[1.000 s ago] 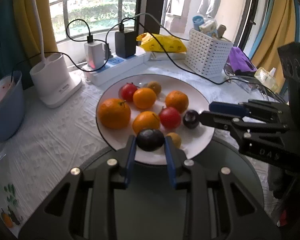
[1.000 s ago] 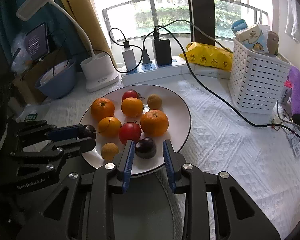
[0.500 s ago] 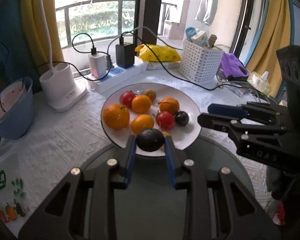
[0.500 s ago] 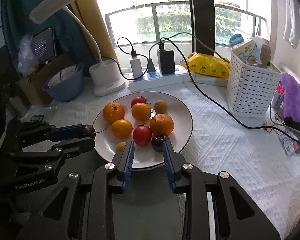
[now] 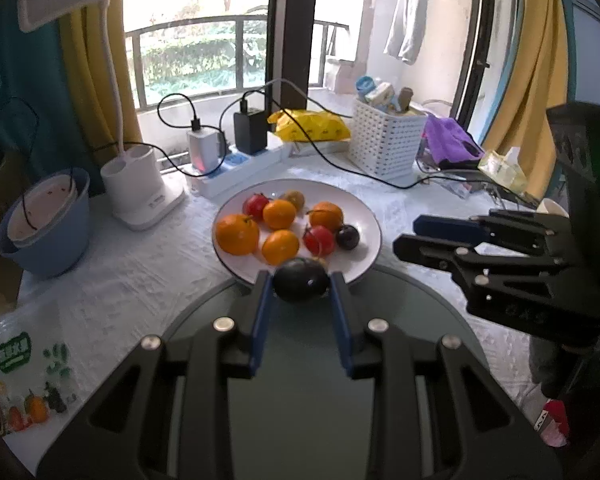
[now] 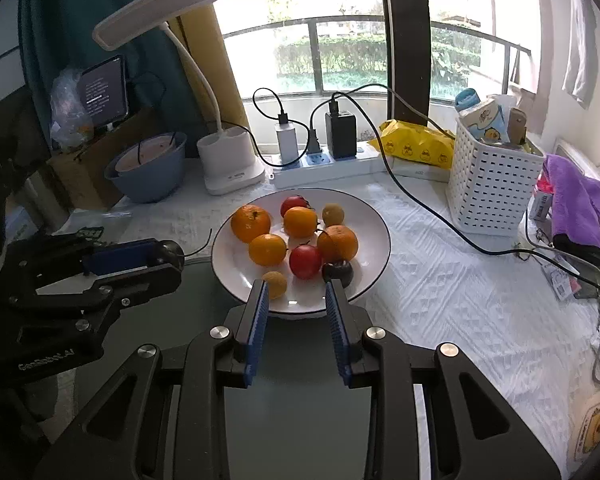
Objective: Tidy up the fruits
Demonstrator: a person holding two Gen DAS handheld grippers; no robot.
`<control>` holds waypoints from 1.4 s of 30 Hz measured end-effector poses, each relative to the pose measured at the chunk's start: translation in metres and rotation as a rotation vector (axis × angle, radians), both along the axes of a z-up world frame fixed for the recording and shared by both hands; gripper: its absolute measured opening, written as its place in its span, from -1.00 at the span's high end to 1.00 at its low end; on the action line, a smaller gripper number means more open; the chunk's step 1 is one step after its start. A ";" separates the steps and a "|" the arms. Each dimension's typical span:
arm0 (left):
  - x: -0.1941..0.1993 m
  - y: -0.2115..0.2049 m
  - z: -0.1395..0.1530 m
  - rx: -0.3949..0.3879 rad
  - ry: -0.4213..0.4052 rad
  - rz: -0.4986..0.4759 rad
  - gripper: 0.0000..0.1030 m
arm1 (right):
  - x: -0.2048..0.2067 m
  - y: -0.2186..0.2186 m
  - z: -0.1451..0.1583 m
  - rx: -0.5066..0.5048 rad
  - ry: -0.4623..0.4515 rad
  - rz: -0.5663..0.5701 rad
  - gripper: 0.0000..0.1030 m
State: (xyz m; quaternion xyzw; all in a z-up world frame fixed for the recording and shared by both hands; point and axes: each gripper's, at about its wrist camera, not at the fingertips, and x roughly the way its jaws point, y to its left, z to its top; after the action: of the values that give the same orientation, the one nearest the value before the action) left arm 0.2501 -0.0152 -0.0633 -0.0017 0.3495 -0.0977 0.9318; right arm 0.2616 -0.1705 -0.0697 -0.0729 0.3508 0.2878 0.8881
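A white plate (image 5: 364,216) (image 6: 372,220) holds several oranges, two red fruits, small yellow-brown fruits and a dark plum (image 5: 347,237) (image 6: 337,272). My left gripper (image 5: 301,285) is shut on a second dark plum (image 5: 300,279), held above the plate's near edge; it also shows from the side in the right wrist view (image 6: 171,253). My right gripper (image 6: 296,294) is open and empty, above the plate's near rim, with the plate's plum just beyond its right fingertip. The right gripper appears at the right in the left wrist view (image 5: 414,234).
A dark round glass surface (image 6: 296,412) lies under both grippers. A white lamp base (image 5: 140,190), blue bowl (image 5: 44,224), power strip with chargers and cables (image 5: 240,160), yellow bag (image 5: 312,126), white basket (image 5: 386,142) and purple cloth (image 5: 448,138) ring the plate.
Both grippers have pulled back and up from the plate. The right gripper has let go of its plum, which now lies on the plate. The left still holds its plum.
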 end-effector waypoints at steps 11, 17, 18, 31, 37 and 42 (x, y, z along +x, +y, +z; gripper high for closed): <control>-0.028 0.006 0.011 -0.005 -0.041 0.001 0.39 | -0.027 0.002 0.009 0.000 -0.026 -0.001 0.39; -0.039 0.010 0.004 -0.001 -0.036 0.005 0.39 | -0.041 0.001 0.013 -0.001 -0.042 -0.002 0.39; -0.039 0.011 0.000 0.001 -0.026 0.009 0.39 | -0.042 0.001 0.013 -0.001 -0.043 -0.003 0.39; -0.030 0.029 -0.052 -0.003 0.116 0.058 0.32 | -0.039 0.003 -0.014 -0.022 0.026 -0.011 0.39; -0.023 0.031 -0.066 -0.002 0.163 0.058 0.32 | -0.031 0.004 -0.023 -0.024 0.049 -0.008 0.39; -0.018 0.024 -0.070 0.001 0.179 0.024 0.32 | -0.025 0.004 -0.029 -0.021 0.065 -0.008 0.39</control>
State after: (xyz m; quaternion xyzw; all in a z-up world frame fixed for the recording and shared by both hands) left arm 0.2322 0.0083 -0.1335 -0.0141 0.4312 -0.0859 0.8981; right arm 0.2364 -0.1664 -0.0991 -0.0715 0.3830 0.2827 0.8765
